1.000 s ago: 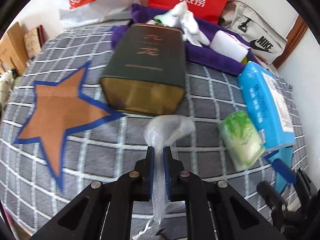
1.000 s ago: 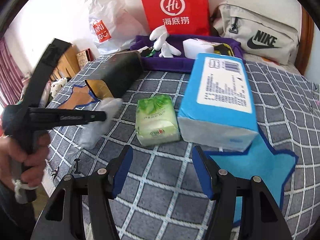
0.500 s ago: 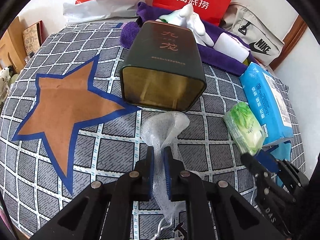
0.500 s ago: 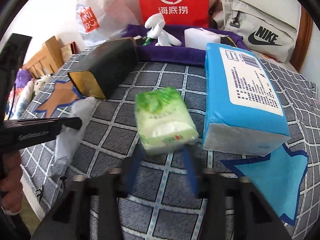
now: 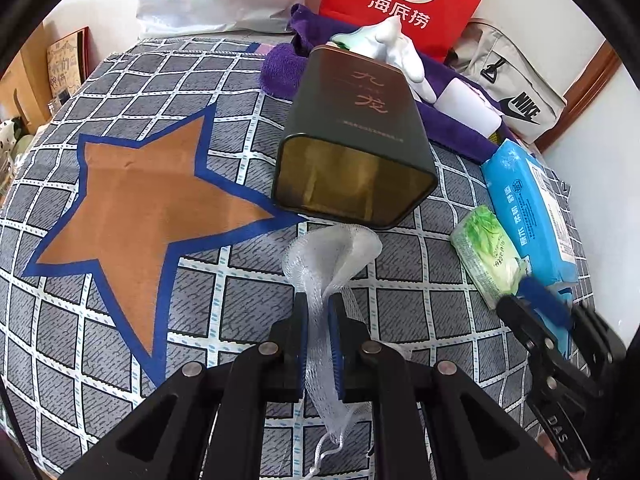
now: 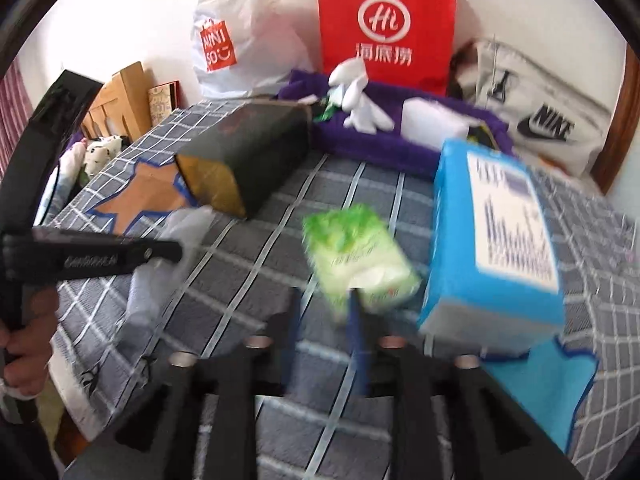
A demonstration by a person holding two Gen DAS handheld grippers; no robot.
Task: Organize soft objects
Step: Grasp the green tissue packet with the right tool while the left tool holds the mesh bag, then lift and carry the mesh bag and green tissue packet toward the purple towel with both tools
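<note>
The left gripper (image 5: pixel 318 316) is pinching a white mesh pouf (image 5: pixel 332 252) just in front of the tin's (image 5: pixel 352 152) open mouth on the bed (image 5: pixel 120 300). The pouf is drooping, so it may be snagging on the rim. The right gripper (image 6: pixel 322 312), its jaws just reopening and narrow, is crowding the green tissue pack (image 6: pixel 356 256) without gripping it, so it may be nudging it away.

A: How is the left gripper (image 5: pixel 318 312) set?
B: Pointing steeply down, its 2 jaws clamped on white mesh.
A: And the right gripper (image 6: pixel 324 312)?
B: Blurred; jaws just opening, narrowly parted. A hand (image 6: pixel 28 344) grips the left handle.
</note>
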